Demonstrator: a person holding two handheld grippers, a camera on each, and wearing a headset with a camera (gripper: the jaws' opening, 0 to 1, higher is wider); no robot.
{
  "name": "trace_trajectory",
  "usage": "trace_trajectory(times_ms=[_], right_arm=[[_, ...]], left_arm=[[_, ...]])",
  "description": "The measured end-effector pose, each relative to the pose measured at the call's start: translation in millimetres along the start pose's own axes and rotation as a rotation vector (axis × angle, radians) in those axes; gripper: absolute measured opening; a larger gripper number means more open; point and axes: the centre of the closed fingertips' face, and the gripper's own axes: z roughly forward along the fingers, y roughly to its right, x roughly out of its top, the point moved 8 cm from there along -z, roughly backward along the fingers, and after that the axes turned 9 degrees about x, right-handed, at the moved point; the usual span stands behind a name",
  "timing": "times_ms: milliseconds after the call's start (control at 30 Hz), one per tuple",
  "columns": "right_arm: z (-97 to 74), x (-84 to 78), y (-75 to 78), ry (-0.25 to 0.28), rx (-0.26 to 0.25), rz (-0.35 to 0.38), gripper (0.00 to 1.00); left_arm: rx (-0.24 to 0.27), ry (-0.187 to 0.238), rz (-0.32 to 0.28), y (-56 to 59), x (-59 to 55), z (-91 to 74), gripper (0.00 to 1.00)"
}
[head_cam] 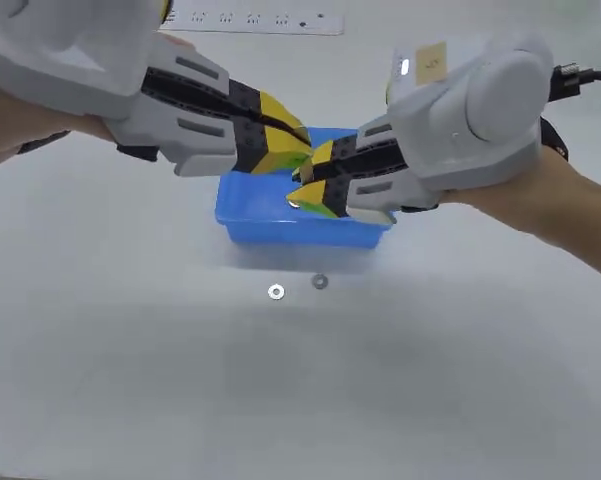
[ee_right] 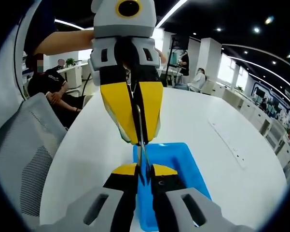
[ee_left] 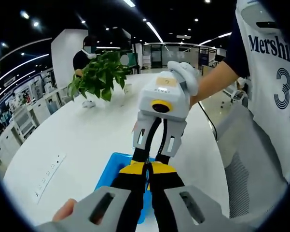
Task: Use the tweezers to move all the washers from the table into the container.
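Over the blue container (head_cam: 280, 230) my two grippers meet nose to nose. The left gripper (head_cam: 298, 148) comes in from the left and the right gripper (head_cam: 315, 190) from the right. Thin silver tweezers (ee_right: 140, 140) run between them. In the right gripper view my own jaws (ee_right: 141, 170) are shut on the tweezers' lower part, and the left gripper's yellow jaws (ee_right: 135, 137) are closed on the upper part. A small shiny bit (head_cam: 295, 203) hangs over the container; I cannot tell whether it is a washer. Two washers (head_cam: 276, 291) (head_cam: 320, 282) lie on the table in front of the container.
The white table (head_cam: 280, 400) stretches wide in front of the washers. A power strip (head_cam: 250, 18) lies at the far edge. A potted plant (ee_left: 99, 75) stands farther off, a grey chair (ee_right: 19, 159) is beside the table, and people sit in the background.
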Motion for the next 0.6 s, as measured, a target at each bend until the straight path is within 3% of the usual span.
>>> trace_trajectory(times_ms=[233, 600], right_arm=[[-5.9, 1.4, -21.1, 0.002, 0.006, -0.009, 0.11], [-0.7, -7.8, -46.3, -0.03, 0.036, -0.019, 0.11]], left_arm=[[-0.012, 0.0, 0.01, 19.5, 5.0, -6.1, 0.06], [-0.027, -0.029, 0.006, 48.2, -1.5, -4.4, 0.06]])
